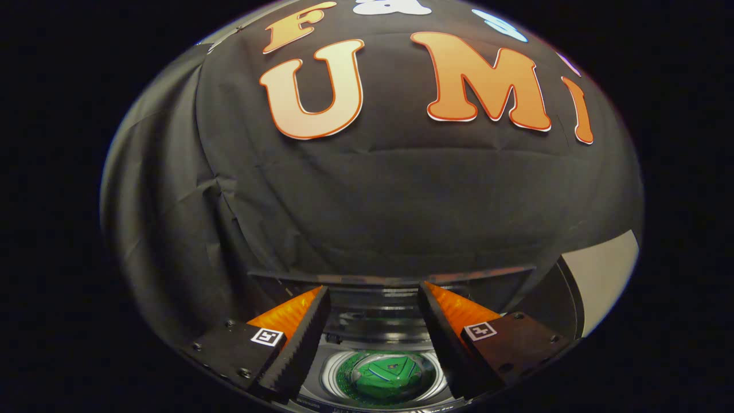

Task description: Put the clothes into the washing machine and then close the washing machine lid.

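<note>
The jaws point(373, 321) stand wide apart with nothing between them; they grip no cloth and touch nothing that can be seen; they point out level toward the booth wall, above the washer point(378, 338).

Down between the fingers, on the near side, lies the washer's round drum opening; inside it sits a green garment point(385, 374), bunched low in the drum and ringed by the pale drum rim point(331, 376); it looks to be fully inside, with no edge hanging over the rim, though the fingers hide the sides of the opening.

Just beyond the fingertips runs a dark, flat, glossy band with a thin bright edge, which I take to be the lid point(390, 279), raised and standing at the far side of the opening; whether it is fully upright or leaning back cannot be told from here. To the right, past the right finger, shows a pale patch of floor or wall point(605, 269).

By my reading the first step is done, clothes in; the step in hand is closing the lid. The next move calls for reaching up and over to the lid's top edge, setting a finger behind or on it, and drawing it toward the near side and down; the jaws need not grip, a push may do; the swing should be eased so the lid does not drop hard.
</note>
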Demonstrator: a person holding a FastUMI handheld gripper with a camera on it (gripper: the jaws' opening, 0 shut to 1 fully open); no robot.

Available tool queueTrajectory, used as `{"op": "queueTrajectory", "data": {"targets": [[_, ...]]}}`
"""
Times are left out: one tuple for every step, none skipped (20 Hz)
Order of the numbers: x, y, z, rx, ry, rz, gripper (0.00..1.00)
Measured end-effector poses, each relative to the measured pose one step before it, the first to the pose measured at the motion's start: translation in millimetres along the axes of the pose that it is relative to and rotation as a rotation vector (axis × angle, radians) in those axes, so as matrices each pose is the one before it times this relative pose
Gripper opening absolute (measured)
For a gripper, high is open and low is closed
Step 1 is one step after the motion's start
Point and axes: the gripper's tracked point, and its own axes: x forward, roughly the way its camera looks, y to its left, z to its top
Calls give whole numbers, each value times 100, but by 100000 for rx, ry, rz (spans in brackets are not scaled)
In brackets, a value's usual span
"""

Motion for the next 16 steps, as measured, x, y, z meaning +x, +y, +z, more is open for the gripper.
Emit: {"op": "queueTrajectory", "data": {"targets": [[680, -378, 536, -818, -197, -1129, 99], [478, -405, 426, -847, -51, -1168, 99], [780, -190, 315, -623, -348, -395, 99], [845, -230, -46, -853, 1465, -959, 98], [705, -21, 187, 130, 560, 252, 98], [878, 95, -400, -474, 2417, 570, 99], [697, -139, -313, 81, 1412, -850, 99], [475, 3, 298, 758, -836, -794, 99], [531, -266, -152, -383, -326, -2345, 98], [-197, -324, -548, 958, 2272, -1381, 98], [15, 113, 380, 1515, -3346, -815, 99], [-274, -176, -669, -450, 1880, -619, 99], [-171, 208, 278, -89, -1456, -1013, 100], [-273, -52, -204, -327, -200, -1321, 100], [-273, -4, -205, -654, -437, -923, 100], [-425, 6, -317, 118, 435, -419, 99]]}}
